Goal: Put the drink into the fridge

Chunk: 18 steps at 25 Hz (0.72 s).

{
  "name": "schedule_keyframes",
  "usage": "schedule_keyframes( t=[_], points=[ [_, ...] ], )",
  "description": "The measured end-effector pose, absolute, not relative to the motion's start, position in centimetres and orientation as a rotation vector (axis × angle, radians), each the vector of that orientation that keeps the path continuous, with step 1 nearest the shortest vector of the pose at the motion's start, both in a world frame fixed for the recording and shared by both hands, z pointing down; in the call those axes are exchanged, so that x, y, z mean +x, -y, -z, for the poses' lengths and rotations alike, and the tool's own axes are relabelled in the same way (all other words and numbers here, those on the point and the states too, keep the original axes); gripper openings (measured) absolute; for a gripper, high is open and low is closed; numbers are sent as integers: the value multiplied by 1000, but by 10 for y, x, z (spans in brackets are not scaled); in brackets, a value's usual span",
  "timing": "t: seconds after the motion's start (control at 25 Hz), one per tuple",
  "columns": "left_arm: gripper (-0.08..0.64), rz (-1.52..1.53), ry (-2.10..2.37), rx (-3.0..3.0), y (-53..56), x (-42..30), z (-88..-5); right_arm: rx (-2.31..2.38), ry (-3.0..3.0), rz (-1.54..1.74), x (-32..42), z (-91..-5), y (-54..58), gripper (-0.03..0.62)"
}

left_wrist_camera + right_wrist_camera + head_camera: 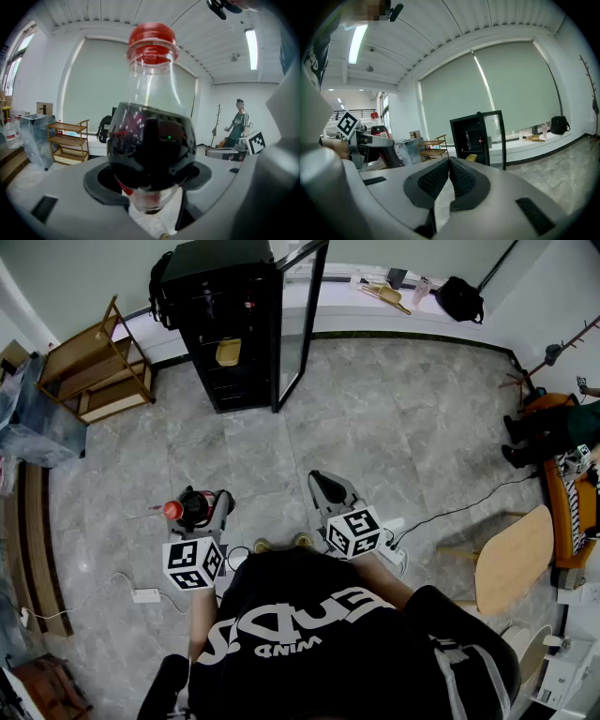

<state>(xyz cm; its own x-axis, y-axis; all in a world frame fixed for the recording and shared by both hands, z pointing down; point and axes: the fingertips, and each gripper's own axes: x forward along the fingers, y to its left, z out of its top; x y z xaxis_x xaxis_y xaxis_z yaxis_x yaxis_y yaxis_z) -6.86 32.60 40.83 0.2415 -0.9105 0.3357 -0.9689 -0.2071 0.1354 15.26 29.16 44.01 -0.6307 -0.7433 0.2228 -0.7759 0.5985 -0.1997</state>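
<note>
Our left gripper (204,507) grips the drink bottle (151,145) near us, fingers spread wide around it; the right gripper (449,174) has its fingers together, empty. The fridge (217,329) stands far off, so we judge the tall bottle might tilt or slip.

Showing upside down on the black shirt (361,657): large white letters, seemingly "ENDS", with smaller "WIND" beside; reading uncertain.

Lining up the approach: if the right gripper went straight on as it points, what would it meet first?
Probably the open black fridge, near its left edge. Only bare floor shows between it and the right gripper, whose jaws are together; depth is unclear.
</note>
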Motion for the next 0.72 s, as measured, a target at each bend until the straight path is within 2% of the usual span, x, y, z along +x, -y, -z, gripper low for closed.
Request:
schedule_keyframes(
  t=[0.72],
  points=[
    [311, -301, 1673, 2257, -315, -99, -408, 1343, 2689, -435, 112, -442, -286, 25]
  ],
)
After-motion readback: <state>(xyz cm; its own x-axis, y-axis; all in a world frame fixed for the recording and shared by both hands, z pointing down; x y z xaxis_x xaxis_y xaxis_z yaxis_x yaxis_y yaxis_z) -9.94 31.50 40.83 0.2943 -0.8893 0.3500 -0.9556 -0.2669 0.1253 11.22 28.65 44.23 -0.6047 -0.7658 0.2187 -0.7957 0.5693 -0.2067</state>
